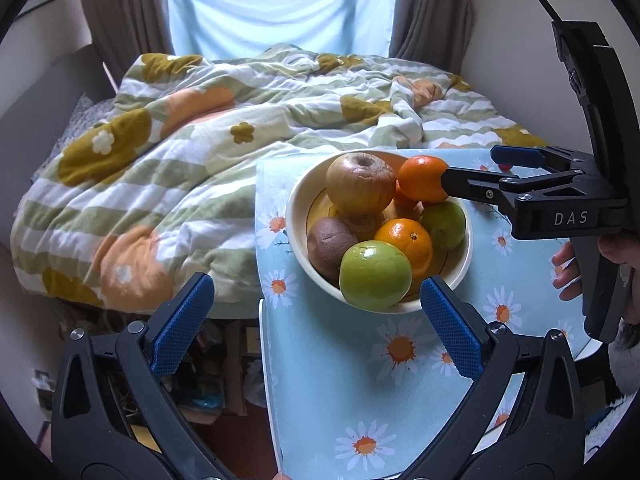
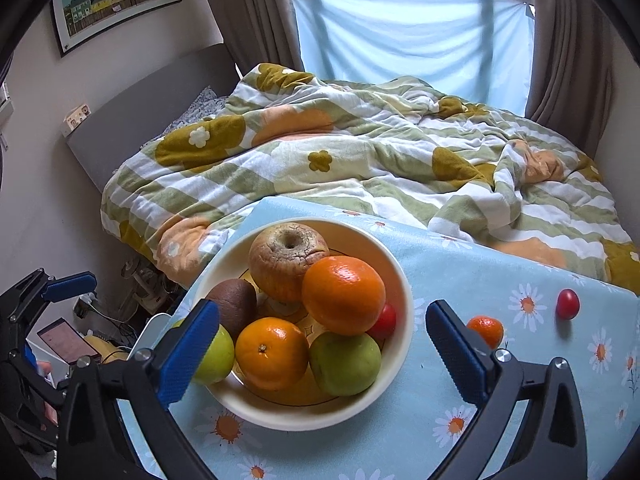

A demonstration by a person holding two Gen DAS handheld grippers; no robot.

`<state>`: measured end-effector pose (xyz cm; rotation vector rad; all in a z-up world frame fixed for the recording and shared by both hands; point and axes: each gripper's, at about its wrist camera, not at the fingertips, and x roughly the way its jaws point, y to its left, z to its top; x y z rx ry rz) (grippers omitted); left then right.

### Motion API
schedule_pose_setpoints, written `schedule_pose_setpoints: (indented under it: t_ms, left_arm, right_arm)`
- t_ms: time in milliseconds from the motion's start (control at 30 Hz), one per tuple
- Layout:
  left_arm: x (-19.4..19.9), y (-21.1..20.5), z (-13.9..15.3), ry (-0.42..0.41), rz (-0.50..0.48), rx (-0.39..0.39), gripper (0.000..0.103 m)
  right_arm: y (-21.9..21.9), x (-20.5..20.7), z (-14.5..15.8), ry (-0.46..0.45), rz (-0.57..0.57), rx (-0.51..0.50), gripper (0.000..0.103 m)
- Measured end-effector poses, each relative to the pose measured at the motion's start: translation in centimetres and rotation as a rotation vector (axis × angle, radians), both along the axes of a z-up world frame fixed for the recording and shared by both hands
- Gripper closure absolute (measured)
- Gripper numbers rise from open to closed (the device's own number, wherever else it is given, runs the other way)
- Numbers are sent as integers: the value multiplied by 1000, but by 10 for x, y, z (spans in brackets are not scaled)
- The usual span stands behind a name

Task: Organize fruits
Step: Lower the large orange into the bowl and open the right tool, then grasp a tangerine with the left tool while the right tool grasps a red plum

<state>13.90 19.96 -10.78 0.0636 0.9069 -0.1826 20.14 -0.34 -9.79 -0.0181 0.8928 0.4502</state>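
Both grippers hang over the counter (image 2: 480,280), which has a blue daisy-print cloth on it.

Left gripper (image 1: 316,312): jaws released, spread wide, nothing between the pads. It sits low at the near edge of the bowl (image 1: 296,208), with the green apple (image 1: 375,275) just ahead of the gap.

Right gripper (image 2: 322,344): jaws fully released, nothing held. The bowl (image 2: 400,280) shows through the gap in its own view. From the left wrist view I see it coming in from the right side, one finger (image 1: 476,185) overlapping the top orange (image 1: 422,178); I can't tell if it touches. A hand (image 1: 568,268) grips its handle.

Fruit in the bowl, right wrist view:
- wrinkled brown apple (image 2: 286,260) at the far side
- big orange (image 2: 343,294) on top, resting against it
- second orange (image 2: 271,354) in front
- green apple (image 2: 344,362) front right
- another green apple (image 2: 218,356) front left, partly hidden by my gripper finger
- kiwi (image 2: 236,304) at left
- small red fruit (image 2: 385,322) tucked against the right wall, under the big orange

Still loose on the cloth, right of the bowl: a small tangerine (image 2: 485,330), half hidden behind the right finger, and a red plum-like fruit (image 2: 568,304) further right, well apart from the bowl.

A bed with a flowered duvet (image 2: 360,160) butts against the far edge of the counter.
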Motion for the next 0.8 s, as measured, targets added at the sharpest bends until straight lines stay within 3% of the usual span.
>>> schedule_pose_setpoints:
  t_ms: [433,800]
  left_arm:
    - [-3,-23,50,-27,-59,-34,0]
    - [5,-98,68,-53,-27,-3,0]
  right_arm:
    - [-48,-36,65,-23,-133,-24,0]
    - [-136,-43,75,-10,-208,-17,0]
